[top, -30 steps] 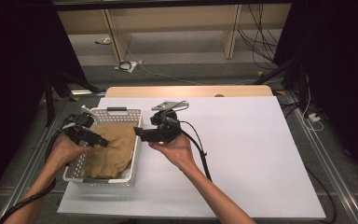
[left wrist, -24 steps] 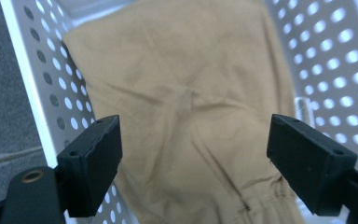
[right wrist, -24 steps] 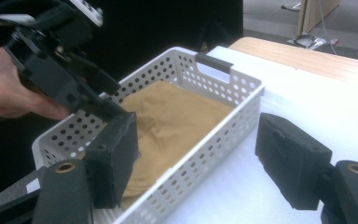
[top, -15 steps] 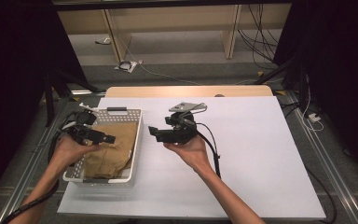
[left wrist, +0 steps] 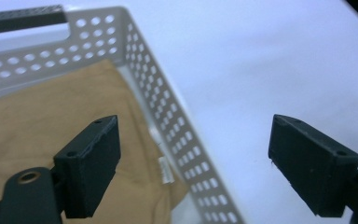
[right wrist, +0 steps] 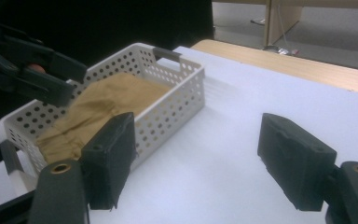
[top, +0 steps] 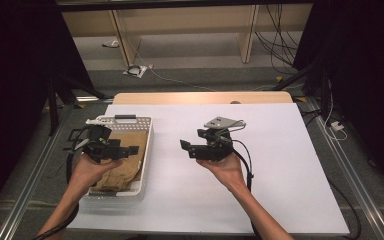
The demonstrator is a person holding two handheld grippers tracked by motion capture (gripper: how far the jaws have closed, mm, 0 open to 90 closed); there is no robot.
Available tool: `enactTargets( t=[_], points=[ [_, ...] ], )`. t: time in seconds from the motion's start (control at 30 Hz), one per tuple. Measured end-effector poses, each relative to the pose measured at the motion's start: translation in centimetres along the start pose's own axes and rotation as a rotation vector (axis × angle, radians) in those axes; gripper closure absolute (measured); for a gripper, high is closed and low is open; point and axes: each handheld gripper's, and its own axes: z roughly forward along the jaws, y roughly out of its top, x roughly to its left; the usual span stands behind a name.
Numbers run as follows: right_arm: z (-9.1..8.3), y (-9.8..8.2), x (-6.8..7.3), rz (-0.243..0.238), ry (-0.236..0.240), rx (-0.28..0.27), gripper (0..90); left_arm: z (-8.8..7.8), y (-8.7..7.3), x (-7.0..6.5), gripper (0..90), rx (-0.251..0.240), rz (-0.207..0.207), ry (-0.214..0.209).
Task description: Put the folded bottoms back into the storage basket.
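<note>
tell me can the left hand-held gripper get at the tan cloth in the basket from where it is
Probably yes: the left hand-held gripper hangs open over the tan cloth, which lies uncovered in the white basket. Nothing sits between them.

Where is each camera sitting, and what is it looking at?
High view: above the table's near side, looking down at both hands, left gripper and right gripper.
Left gripper view: rides that gripper, facing basket and tan cloth; open jaws show.
Right gripper view: rides its gripper; open jaws show.
All three share the basket.

Left tongs (top: 132, 149) agape; right tongs (top: 184, 145) agape, empty.
</note>
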Motion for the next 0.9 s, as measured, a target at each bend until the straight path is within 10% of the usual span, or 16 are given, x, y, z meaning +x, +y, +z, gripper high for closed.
enactTargets(
  t=[0.9],
  points=[
    [-6.1, -5.9, -3.0, -0.004, -0.068, -0.047, 26.6, 1.3, -3.8, -5.3, 16.2, -0.231, 0.086, -0.137]
  ],
)
